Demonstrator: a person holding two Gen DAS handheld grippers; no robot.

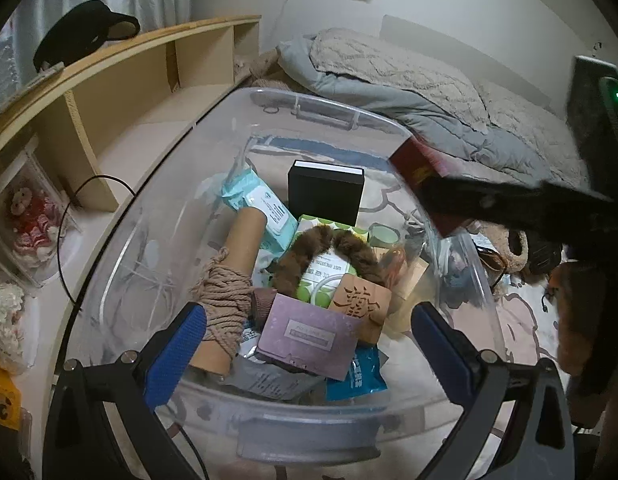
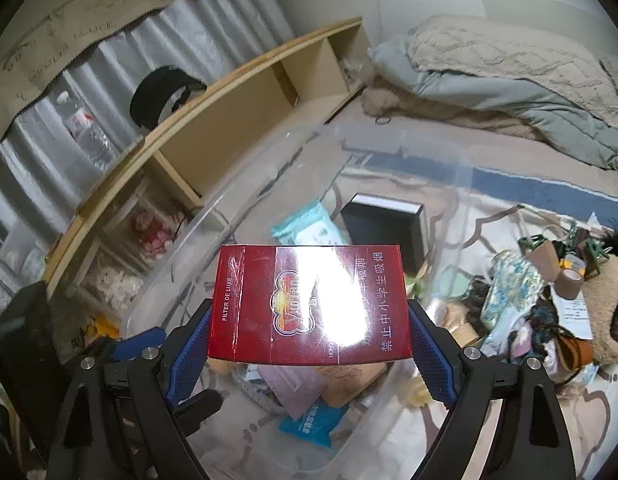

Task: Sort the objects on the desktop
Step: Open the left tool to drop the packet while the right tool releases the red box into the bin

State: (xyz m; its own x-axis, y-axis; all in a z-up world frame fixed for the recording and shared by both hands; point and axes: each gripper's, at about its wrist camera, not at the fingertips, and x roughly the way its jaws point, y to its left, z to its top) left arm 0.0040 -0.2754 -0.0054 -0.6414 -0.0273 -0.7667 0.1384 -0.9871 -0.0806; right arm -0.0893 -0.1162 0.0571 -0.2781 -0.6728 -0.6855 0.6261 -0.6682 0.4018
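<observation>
Over the clear plastic bin (image 2: 245,184), which sits on the patterned bed cover and already holds most of the sorted things, the red cigarette pack (image 2: 309,304) is held high above the bin's middle, face up and roughly level. The right gripper (image 2: 309,344) has its jaws closed on the pack's two long sides, blue pads flat against the card. To release it well, I would lower it toward the free patch near the bin's far-right wall, beside the black box (image 1: 325,194), and open only once it is close above the contents, so it does not bounce out. The left gripper (image 1: 309,344) hangs over the bin's near end with its jaws wide apart and empty, above the purple box (image 1: 309,336). It should stay clear of the drop path. The unsorted pile (image 2: 549,292) lies outside the bin's right wall.
</observation>
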